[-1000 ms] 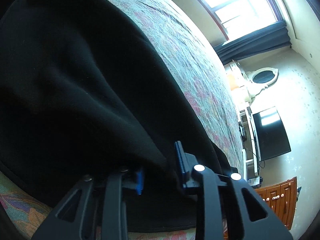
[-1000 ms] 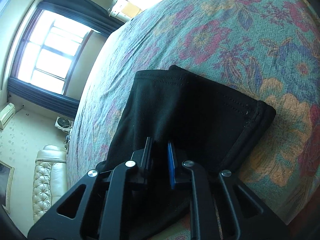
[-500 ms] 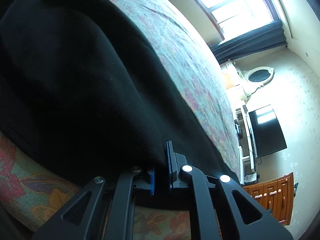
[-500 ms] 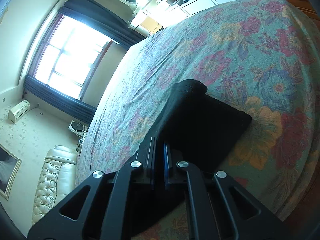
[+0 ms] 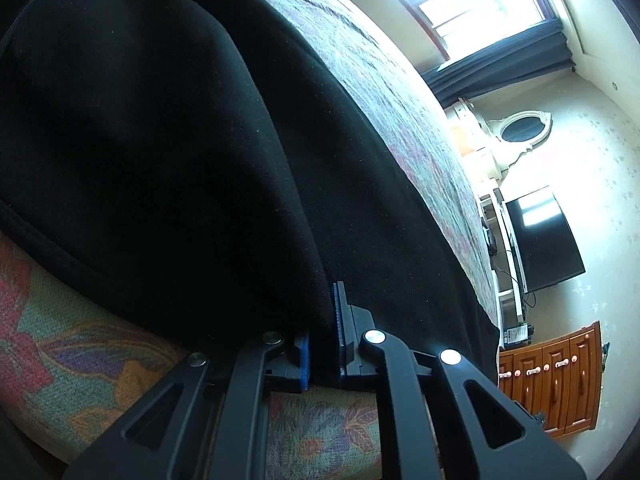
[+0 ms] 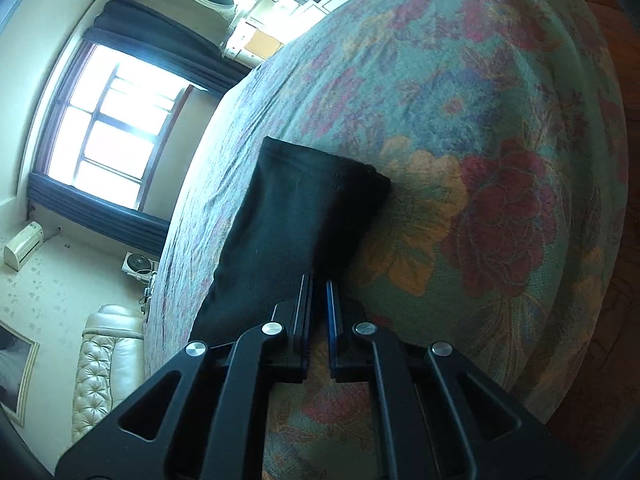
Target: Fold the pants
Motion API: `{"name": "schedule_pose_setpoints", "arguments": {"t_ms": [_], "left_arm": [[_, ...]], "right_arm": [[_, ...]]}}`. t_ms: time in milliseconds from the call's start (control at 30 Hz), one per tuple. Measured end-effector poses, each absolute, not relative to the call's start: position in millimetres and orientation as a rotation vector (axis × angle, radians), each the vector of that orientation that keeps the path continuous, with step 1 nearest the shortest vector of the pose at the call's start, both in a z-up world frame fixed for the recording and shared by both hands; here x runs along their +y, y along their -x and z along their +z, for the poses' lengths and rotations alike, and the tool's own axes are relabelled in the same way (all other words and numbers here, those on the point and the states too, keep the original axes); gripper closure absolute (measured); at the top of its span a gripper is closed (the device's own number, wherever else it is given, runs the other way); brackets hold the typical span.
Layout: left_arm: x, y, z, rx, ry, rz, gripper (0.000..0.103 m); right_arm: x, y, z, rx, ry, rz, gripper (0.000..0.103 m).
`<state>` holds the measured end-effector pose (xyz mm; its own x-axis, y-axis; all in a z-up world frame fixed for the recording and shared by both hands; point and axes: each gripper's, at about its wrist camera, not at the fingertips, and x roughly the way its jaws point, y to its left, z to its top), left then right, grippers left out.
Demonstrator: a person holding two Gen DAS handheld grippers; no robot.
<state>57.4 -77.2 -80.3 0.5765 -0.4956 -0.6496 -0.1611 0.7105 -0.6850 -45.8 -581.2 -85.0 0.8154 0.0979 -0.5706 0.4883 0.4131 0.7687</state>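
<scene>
- Floral bedspread (image 6: 500,128) fills both views, with a bright window (image 6: 108,120) at upper left of the right-wrist frame.
- Left gripper (image 5: 320,336), lower centre of its view, has narrowed from a wide gap a second ago and is now clamped on a bunched fold of the black pants (image 5: 160,140).
- Right gripper (image 6: 318,304) has likewise closed onto the pants' near edge; the hem has drawn away up the frame.
- Both holds look set, so the fold can likely begin.
- Count: one pair of pants, two grippers, one bed.
</scene>
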Motion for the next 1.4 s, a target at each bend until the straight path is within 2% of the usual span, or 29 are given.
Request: {"name": "schedule_pose_setpoints", "arguments": {"t_ms": [100,133,167,233,333,500,667,867,967,1033,1100,1200,1400], "left_arm": [[-74,-54,-70,0.969,0.775,-0.26,0.09],[-72,-52,-66,0.975,0.778,-0.282,0.088],[-69,-48,-63,0.981,0.773,-0.299,0.086],[-57,-38,-55,0.98,0.758,-0.311,0.072],[-19,-21,-44,0.941,0.763,-0.278,0.06],[77,-3,-25,0.824,0.765,-0.086,0.047],[163,-6,-34,0.772,0.952,0.04,0.047],[196,-29,-46,0.748,0.995,0.094,0.047],[209,-36,-47,0.73,1.005,0.079,0.05],[205,-43,-44,0.738,0.987,0.078,0.081],[206,-46,-47,0.753,0.998,0.089,0.092],[211,-46,-49,0.742,1.053,0.08,0.095],[223,-42,-41,0.723,1.078,0.05,0.095]], "right_arm": [[-587,64,-87,0.574,-1.203,-0.303,0.08],[-589,70,-84,0.569,-1.212,-0.316,0.073],[-587,75,-79,0.568,-1.204,-0.332,0.071],[-577,81,-66,0.573,-1.159,-0.318,0.061],[-539,69,-44,0.603,-1.124,-0.203,0.055],[-438,22,-27,0.727,-1.093,0.105,0.053],[-330,-17,-35,0.906,-1.057,0.346,0.05],[-249,-32,-47,1.021,-1.034,0.443,0.049],[-231,-33,-51,1.031,-1.05,0.448,0.049],[-226,-32,-54,1.034,-1.069,0.448,0.049],[-218,-33,-59,1.045,-1.099,0.447,0.049],[-207,-31,-66,1.051,-1.154,0.466,0.048],[-188,-43,-71,0.995,-1.214,0.483,0.044]]}}
